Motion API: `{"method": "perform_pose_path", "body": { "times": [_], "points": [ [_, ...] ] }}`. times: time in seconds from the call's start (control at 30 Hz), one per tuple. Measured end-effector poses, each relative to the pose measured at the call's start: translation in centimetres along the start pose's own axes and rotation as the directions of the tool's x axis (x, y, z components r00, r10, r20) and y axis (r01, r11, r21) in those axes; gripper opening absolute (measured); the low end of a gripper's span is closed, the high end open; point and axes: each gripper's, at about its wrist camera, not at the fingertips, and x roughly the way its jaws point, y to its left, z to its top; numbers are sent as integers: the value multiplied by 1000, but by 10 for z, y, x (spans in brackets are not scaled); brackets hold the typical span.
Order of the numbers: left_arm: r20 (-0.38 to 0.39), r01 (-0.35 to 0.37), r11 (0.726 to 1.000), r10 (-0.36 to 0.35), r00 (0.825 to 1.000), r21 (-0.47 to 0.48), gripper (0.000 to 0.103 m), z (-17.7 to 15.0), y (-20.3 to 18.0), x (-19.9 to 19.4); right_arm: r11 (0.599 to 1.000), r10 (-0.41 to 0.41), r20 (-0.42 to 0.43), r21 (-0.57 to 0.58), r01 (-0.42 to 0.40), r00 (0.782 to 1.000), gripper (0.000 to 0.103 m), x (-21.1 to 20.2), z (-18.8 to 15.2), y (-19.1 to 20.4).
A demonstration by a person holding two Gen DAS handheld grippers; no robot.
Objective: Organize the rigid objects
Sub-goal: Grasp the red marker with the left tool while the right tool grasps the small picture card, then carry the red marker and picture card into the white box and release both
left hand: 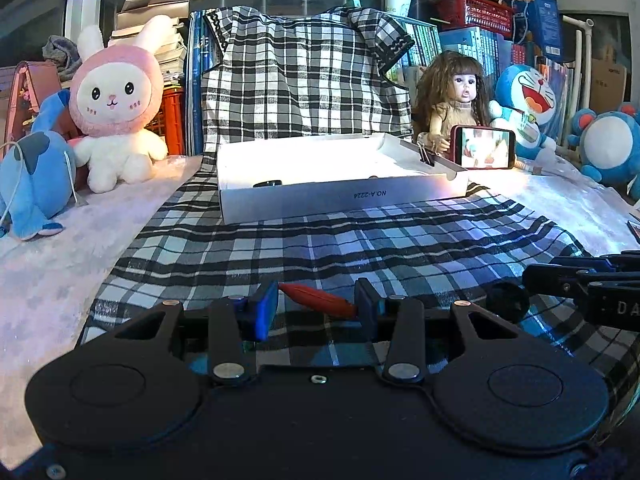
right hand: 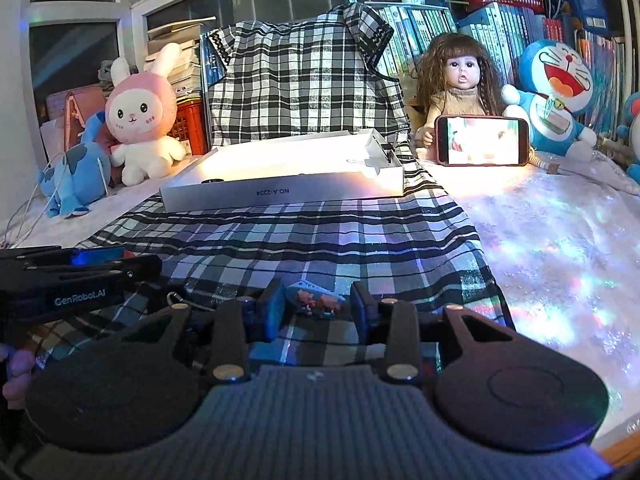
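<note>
Red, a tapered object lies between the left gripper fingers, spread wide; only the right view shows a small figurine inside the wide-spread right gripper, both short of the white box.

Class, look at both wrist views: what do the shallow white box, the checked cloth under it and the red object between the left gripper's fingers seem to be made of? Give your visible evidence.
White box: probably matte cardboard, with thin folded walls and a printed code.
Checked cloth: woven fabric; it drapes and wrinkles.
Red object: likely glossy plastic, smooth with a highlight, though that is uncertain.
</note>
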Motion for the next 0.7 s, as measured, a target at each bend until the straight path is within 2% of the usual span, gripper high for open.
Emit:
{"method": "perform_pose_path", "body": {
  "times": [0.3,0.7],
  "points": [
    [8,4,1000,-4,1000,1,40,12,-1,5,999,13,-22,44,-12,1000,41,14,9,-9],
    [9,30,999,-30,1000,-21,40,22,5,11,999,17,-27,49,-16,999,41,28,22,-9]
  ]
}}
